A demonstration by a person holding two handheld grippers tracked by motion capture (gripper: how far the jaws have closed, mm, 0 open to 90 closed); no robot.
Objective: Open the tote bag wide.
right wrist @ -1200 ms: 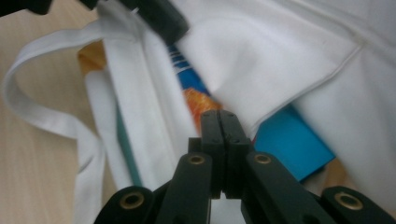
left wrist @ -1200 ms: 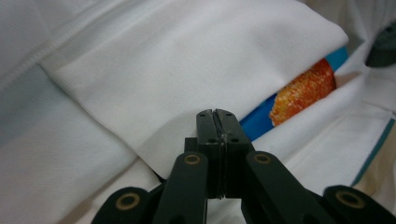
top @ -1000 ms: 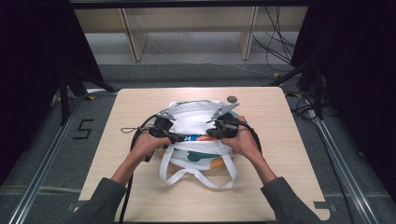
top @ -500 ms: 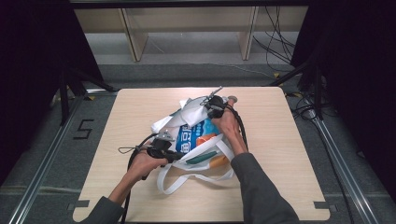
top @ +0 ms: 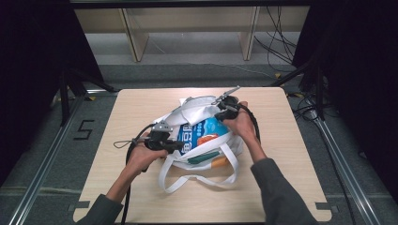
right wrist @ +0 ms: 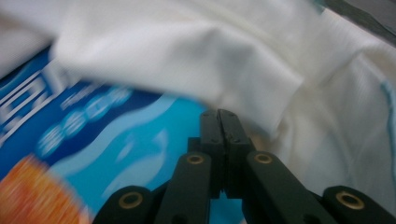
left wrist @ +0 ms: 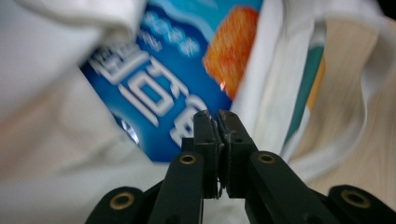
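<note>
While both pairs of tongs are pressed together with nothing between the jaws, the left gripper (top: 180, 146) sits at the near left edge of the white tote bag (top: 197, 108) and the right gripper (top: 218, 116) at its far right. A blue snack packet (top: 201, 133) lies inside the open bag, mid-table (top: 300, 159).

Two black claws, left claw (top: 180, 146) and right claw (top: 218, 112), each with round brass screws (left wrist: 187, 159) low on the jaws. Black cables (top: 127, 161) behind each claw. Grey sleeves (top: 281, 194) farther back on both arms.
</note>
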